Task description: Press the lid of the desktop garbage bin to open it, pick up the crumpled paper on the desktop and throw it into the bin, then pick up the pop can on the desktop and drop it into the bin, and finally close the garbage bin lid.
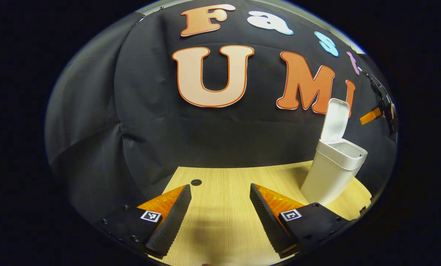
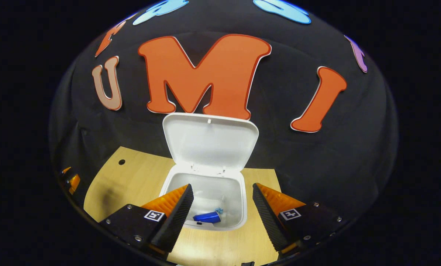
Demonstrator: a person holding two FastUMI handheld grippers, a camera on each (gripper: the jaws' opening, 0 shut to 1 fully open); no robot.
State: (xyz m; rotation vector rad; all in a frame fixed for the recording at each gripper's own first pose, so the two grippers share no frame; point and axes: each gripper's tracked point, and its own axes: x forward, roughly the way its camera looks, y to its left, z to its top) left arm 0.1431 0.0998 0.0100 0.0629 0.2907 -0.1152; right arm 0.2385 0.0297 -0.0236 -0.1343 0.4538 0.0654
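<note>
In the right gripper view, the right gripper (image 2: pixel 223 207) has its two fingers spread wide, holding nothing and touching nothing. Their inner faces are ribbed pads (image 2: pixel 176 218), wedge-shaped and tapering to the tips, and each finger carries a small square marker on its flat back. Just ahead and below, between the two fingertips, sits the white plastic garbage bin (image 2: pixel 242 207), seen from above: a rounded rectangular mouth with smooth walls. Inside it, near the front wall, lies the pop can (image 2: pixel 206 217), a blue cylinder on its side, with a small pale scrap (image 2: pixel 219 211) at its end that I cannot identify. The lid (image 2: pixel 210 140) stands open, hinged at the bin's far edge and tilted back, its smooth underside with rounded corners facing the gripper. The bin rests on a light wood-grain table (image 2: pixel 139 177), which has a small dark round hole (image 2: pixel 121 162) off to the far left.

In the left gripper view, the left gripper (image 1: pixel 220 207) is likewise spread wide and empty above bare table, its ribbed fingers clear of everything. Ahead to its right stands the bin, tapering toward its base, lid raised upright. Beyond hangs the creased black cloth wall (image 1: pixel 150 122).
</note>
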